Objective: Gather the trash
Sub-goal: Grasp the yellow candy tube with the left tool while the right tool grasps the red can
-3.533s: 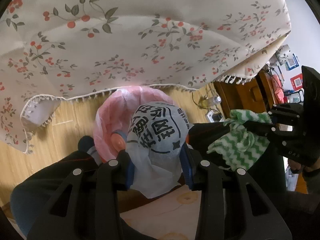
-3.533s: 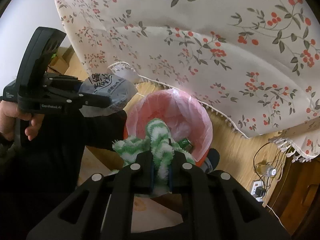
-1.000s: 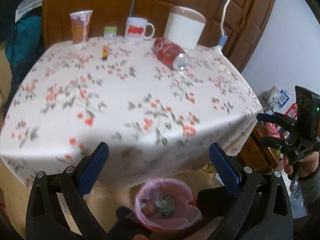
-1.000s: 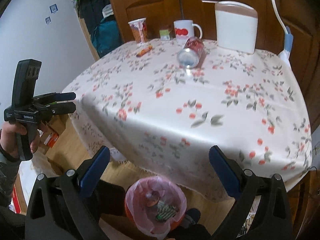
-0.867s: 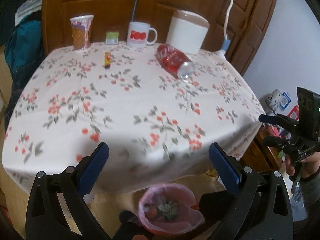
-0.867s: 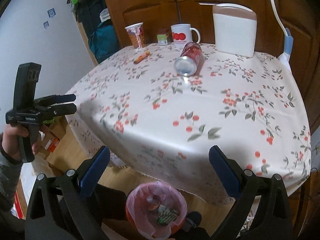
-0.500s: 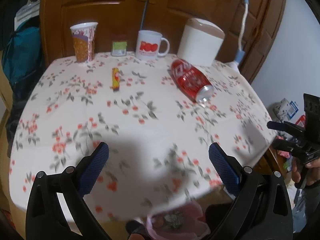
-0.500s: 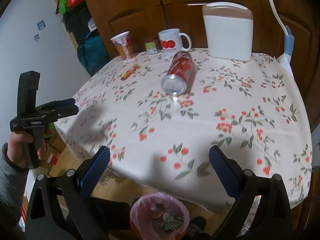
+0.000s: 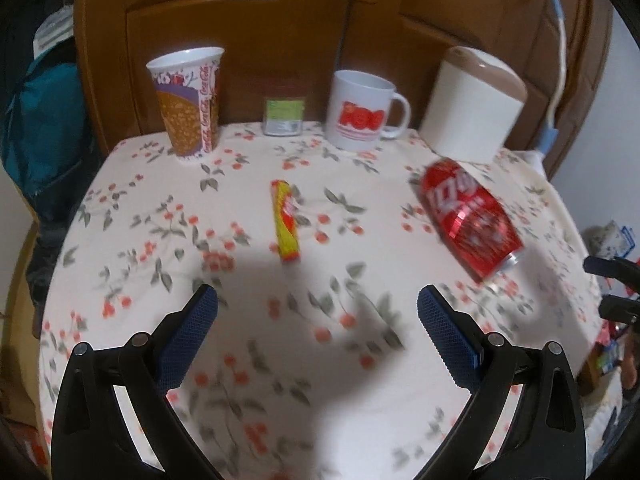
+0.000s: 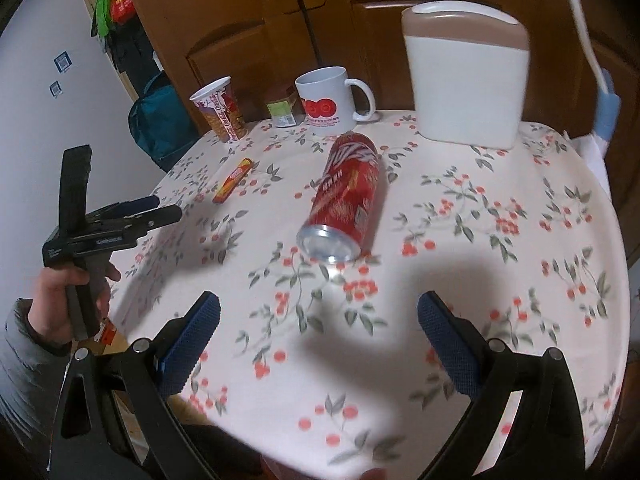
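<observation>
Both views risen above the tablecloth point(image 10: 480, 208), red can point(image 10: 348, 196) ahead of right gripper point(image 10: 318, 320), both grippers apart, empty.

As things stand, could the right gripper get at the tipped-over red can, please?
Probably yes: the right gripper is open and empty, the red can lies on its side straight ahead, and only bare tablecloth lies between.

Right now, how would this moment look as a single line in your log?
left gripper: open, empty | right gripper: open, empty | red can: lying on tablecloth | candy wrapper: on tablecloth | stage: reaching for trash
</observation>
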A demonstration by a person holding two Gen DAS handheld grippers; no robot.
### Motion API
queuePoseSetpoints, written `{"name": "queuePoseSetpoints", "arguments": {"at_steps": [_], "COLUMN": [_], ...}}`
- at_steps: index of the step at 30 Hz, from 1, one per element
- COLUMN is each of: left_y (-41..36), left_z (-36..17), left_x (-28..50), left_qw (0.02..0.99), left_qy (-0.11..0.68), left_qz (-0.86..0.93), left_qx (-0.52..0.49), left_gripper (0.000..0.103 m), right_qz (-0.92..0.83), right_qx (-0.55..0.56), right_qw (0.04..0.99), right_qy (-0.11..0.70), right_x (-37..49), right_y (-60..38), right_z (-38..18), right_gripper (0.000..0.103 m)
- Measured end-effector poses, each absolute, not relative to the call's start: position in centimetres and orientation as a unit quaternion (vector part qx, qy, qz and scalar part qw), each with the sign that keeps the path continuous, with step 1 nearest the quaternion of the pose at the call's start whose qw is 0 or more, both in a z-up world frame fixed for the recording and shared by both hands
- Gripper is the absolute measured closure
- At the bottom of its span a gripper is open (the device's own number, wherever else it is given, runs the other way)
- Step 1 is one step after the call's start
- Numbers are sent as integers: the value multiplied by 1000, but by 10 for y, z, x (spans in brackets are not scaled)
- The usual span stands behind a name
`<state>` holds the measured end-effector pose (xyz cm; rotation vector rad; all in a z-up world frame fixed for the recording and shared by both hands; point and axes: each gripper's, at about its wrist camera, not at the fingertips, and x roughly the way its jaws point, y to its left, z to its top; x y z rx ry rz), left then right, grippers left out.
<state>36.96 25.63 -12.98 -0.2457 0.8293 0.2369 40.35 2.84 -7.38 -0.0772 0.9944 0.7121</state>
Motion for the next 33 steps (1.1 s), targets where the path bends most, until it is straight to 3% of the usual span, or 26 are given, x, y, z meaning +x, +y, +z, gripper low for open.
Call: {"name": "queuePoseSetpoints", "arguments": {"at_steps": [10, 22, 25, 27, 30, 33], "left_y": [280, 291, 294, 296, 295, 297], "left_z": [-143, -156, -162, -169, -175, -173], "left_x": [420, 453, 458, 462, 465, 465], "left_qw": [888, 878, 873, 865, 863, 863], "left_qy": [428, 447, 455, 468, 470, 467], "left_qz": [128, 125, 124, 123, 129, 124], "left_qx": [-107, -117, -125, -133, -134, -148], "left_gripper": [6, 24, 40, 62, 82, 88], "right_qz": [321, 311, 307, 306, 301, 295], "right_qx": [-29, -7, -5, -5, 1, 6], "right_qw": [802, 780, 778, 776, 769, 765], "right_qy": [503, 543, 548, 552, 564, 572], "right_x": [462, 508, 515, 519, 526, 534], "right_y": [61, 88, 91, 95, 98, 99], "right_z": [-79, -98, -102, -106, -116, -123], "right_gripper": [5, 5, 5, 5, 5, 5]}}
